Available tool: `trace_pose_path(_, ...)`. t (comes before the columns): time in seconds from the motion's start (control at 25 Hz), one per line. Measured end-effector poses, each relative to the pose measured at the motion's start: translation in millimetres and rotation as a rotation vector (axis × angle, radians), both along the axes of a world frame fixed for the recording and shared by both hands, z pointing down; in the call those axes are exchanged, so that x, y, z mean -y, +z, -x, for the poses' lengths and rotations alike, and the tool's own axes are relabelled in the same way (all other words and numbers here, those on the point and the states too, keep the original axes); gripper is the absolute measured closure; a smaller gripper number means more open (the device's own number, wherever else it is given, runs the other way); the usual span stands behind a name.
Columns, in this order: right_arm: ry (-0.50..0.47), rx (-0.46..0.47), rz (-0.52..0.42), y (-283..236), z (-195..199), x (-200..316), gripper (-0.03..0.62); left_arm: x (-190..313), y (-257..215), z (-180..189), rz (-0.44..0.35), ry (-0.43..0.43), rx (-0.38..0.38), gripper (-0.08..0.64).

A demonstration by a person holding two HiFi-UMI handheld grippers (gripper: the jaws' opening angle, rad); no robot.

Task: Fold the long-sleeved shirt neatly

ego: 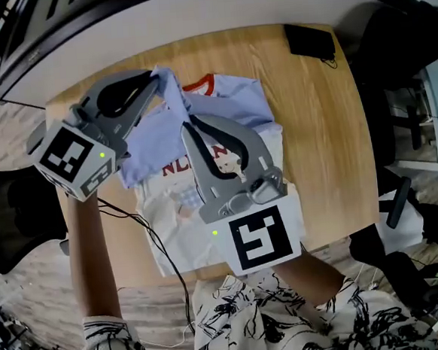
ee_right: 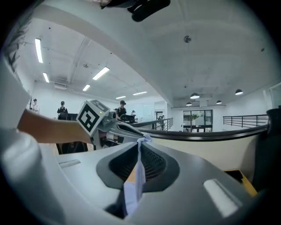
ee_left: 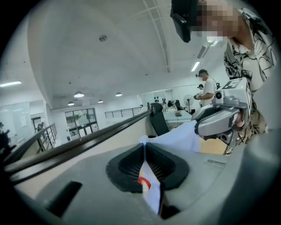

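Wooden table (ego: 328, 124) filling mid-frame. Centred on it, long-sleeved shirt (ego: 232, 105), blue part raised over white. Upper left, left gripper (ego: 162, 80) clamped on a fold; beside it, right gripper (ego: 188, 124) likewise. Best kept taut and level, then laid edge to edge.

**Clearance, head view.** Table (ego: 329, 139): bare strip down its R side, broken only by a black item (ego: 310, 41) at the far R corner. Centre covered by the shirt (ego: 232, 105). L gripper (ego: 164, 77) and R gripper (ego: 190, 124) crowd the shirt's far L part, tips near each other. Cable (ego: 161, 250) crosses the near L corner. White ledge (ego: 191, 18) curves along the far edge.
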State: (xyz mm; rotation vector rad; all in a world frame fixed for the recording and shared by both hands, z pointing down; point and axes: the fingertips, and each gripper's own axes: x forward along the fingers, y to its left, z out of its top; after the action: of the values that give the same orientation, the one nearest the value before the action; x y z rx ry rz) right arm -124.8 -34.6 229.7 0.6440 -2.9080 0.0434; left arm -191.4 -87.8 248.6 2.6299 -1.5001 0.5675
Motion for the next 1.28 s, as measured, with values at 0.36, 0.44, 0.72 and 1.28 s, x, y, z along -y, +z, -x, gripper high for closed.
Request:
trace_pose_path(0.36,-0.052,-0.143,0.061,116.0,57.4,-54.9,0.555,-63.7,130.5,65.0,0.22,-0.075,0.046,0.528)
trace_pose_path(0.44,-0.066,-0.16,0.066,126.3,64.8,-64.9,0.555,-71.8,140.4,71.9,0.234,-0.072,0.049,0.528)
trace_pose_path(0.72,-0.243,-0.203,0.156,154.4,94.1,-115.6,0.444,-108.4,166.3,102.7,0.312,-0.092,0.09,0.415)
trace_pose_path(1.28,-0.292,-0.239,0.171,157.6,104.8,-141.4,0.37,-167.3,145.2,140.8,0.209,-0.238,0.013,0.366)
